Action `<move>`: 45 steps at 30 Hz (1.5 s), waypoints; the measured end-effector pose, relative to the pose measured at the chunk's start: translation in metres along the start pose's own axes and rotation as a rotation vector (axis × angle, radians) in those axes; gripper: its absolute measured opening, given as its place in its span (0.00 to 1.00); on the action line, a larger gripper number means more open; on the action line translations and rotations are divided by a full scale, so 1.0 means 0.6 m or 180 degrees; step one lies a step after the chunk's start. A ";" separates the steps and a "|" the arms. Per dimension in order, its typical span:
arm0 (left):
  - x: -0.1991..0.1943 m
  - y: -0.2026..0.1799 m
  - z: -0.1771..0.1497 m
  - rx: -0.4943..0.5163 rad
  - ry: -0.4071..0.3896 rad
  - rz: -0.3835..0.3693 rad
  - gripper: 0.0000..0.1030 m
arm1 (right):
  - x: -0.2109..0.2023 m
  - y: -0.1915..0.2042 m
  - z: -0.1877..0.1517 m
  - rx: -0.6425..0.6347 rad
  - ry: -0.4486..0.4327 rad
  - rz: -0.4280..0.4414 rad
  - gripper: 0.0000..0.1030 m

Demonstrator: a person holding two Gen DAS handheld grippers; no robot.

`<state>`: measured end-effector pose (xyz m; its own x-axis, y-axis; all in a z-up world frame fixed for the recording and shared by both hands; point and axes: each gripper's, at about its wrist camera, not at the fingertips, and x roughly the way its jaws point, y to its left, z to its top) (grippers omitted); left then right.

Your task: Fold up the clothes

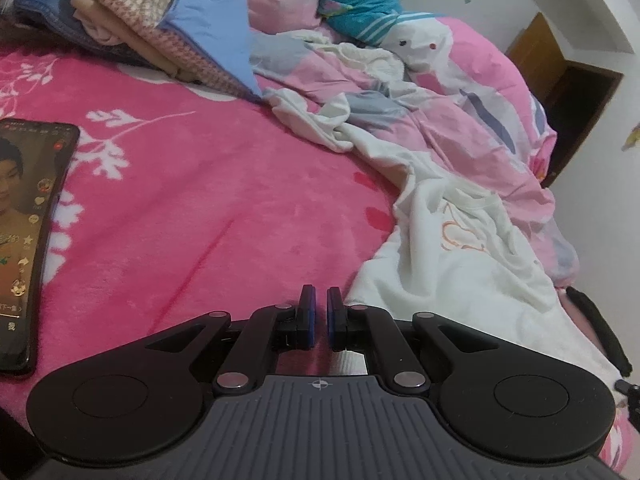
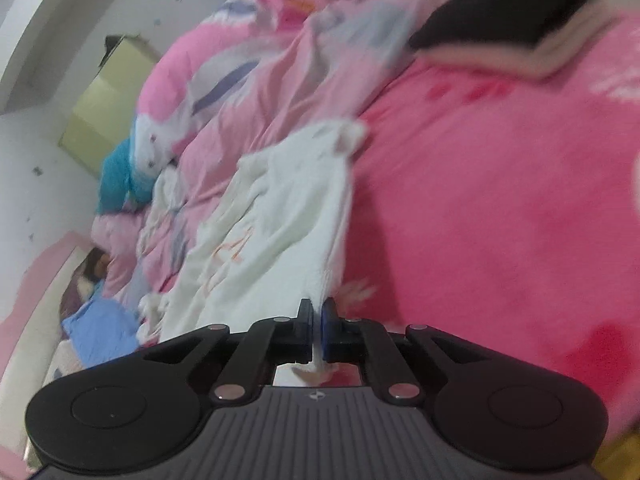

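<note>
Soft white shirt (image 1: 460,248), crumpled, with an orange line drawing on it, sprawled along the right of the left wrist view, partly on the fuzzy pink blanket (image 1: 192,200) and partly against the rumpled pink quilt (image 1: 472,120). Left gripper (image 1: 318,312) low in the centre, blue-padded jaws pressed almost together with nothing between, hovering over bare blanket just left of the shirt's hem. Right gripper (image 2: 317,322) at bottom centre of its own blurred view, jaws pinched on a thin white edge of the shirt (image 2: 280,220), cloth running up and away from the pads in a taut ridge (a scrap of it visible behind the jaws too). Upper left of the left view: heap of folded clothes (image 1: 152,24), knitted houndstooth, blue cotton, denim. Teal towel (image 1: 360,4) at top centre. Glossy phone (image 1: 28,240) with a lit screen flat at the left edge. Dark folded stack (image 2: 516,20) at upper right of the right view.
</note>
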<state>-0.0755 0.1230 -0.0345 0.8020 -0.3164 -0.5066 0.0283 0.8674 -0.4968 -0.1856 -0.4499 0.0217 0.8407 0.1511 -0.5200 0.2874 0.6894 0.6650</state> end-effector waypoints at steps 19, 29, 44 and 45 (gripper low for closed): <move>0.089 -0.140 0.150 0.0251 0.0206 -0.0296 0.54 | 0.116 0.026 0.139 -0.0286 0.0068 -0.0206 0.48; 0.398 -0.195 0.176 0.0215 0.1093 -0.0243 0.76 | 0.418 0.104 0.251 -0.0664 0.0432 -0.0263 0.71; 0.428 -0.186 0.188 0.0562 0.0173 0.0080 0.09 | 0.588 0.206 0.201 -0.1449 0.0638 -0.0253 0.14; 0.424 -0.180 0.192 0.0565 0.0144 0.0095 0.09 | 0.597 0.223 0.188 -0.1542 0.0669 -0.0174 0.14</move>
<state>0.1939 -0.0070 -0.0283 0.7766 -0.3030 -0.5524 0.1130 0.9295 -0.3510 0.2061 -0.3837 -0.0151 0.7060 0.2102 -0.6763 0.0414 0.9410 0.3357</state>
